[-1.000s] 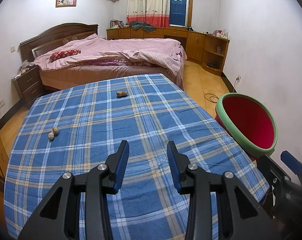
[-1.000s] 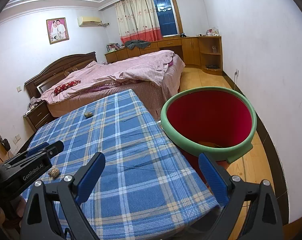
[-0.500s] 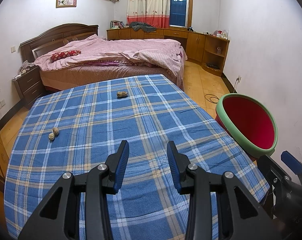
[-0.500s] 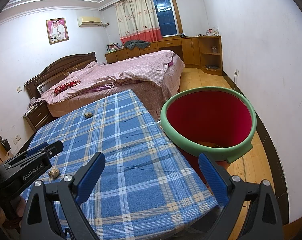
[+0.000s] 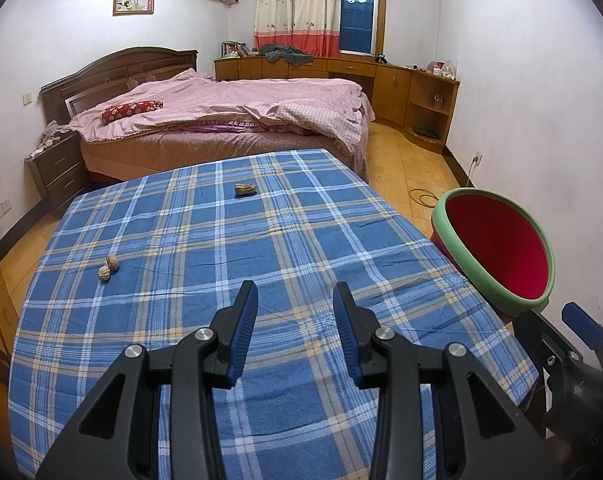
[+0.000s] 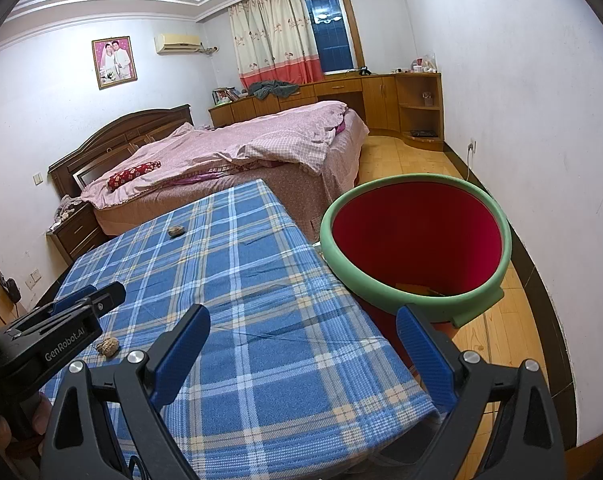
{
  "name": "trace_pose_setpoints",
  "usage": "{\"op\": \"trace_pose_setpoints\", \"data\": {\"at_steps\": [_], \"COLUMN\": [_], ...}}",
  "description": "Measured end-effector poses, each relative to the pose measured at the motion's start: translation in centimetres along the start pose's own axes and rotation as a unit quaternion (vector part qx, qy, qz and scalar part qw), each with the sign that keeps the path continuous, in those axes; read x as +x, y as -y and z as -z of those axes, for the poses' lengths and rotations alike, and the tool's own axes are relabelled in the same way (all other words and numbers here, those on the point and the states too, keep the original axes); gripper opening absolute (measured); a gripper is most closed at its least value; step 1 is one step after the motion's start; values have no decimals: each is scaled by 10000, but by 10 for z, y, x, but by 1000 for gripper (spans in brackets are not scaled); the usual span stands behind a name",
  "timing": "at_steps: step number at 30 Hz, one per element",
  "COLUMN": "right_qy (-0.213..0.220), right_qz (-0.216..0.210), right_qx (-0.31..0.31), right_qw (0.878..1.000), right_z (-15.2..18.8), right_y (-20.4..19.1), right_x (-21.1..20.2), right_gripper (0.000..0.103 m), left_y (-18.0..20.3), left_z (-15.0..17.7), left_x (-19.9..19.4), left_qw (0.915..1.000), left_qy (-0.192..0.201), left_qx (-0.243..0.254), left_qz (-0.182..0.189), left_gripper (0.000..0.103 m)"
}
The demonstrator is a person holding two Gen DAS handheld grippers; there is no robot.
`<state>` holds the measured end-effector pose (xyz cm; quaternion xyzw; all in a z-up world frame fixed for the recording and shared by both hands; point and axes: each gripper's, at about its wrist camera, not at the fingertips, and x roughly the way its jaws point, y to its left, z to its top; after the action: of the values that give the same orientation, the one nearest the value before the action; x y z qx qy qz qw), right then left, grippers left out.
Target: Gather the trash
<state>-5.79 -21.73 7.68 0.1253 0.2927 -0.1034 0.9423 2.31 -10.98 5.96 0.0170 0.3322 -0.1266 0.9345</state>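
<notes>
Lying on the desk: three bits of trash, well apart from both grippers.
Peanut shell [image 5: 245,189]: alone near the far edge of the blue plaid cloth.
Two walnut shells [image 5: 108,267]: touching each other, toward the left side of the desk [image 5: 285,240].
Trash bin [image 5: 497,248]: red inside with a green rim, on the floor just beside the desk's right edge.
Left gripper [image 5: 295,300]: above the near desk, fingers a little apart, holding nothing.
Right gripper [image 6: 303,330]: over the near right corner, fingers spread wide, holding nothing.
Behind: a bed [image 5: 237,120] with a pink quilt.
</notes>
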Motion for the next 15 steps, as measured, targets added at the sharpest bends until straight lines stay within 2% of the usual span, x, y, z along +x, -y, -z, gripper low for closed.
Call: {"op": "trace_pose_setpoints", "data": {"at_steps": [15], "right_qy": [15], "right_qz": [4], "right_qx": [2], "right_qw": [10000], "right_z": [-1], "right_y": [0], "right_x": [0], "right_gripper": [96], "left_y": [-1], "left_z": [-2], "left_x": [-1], "left_qw": [10000], "left_qy": [24], "left_qx": [2], "left_qz": [-14], "left_gripper": [39]}}
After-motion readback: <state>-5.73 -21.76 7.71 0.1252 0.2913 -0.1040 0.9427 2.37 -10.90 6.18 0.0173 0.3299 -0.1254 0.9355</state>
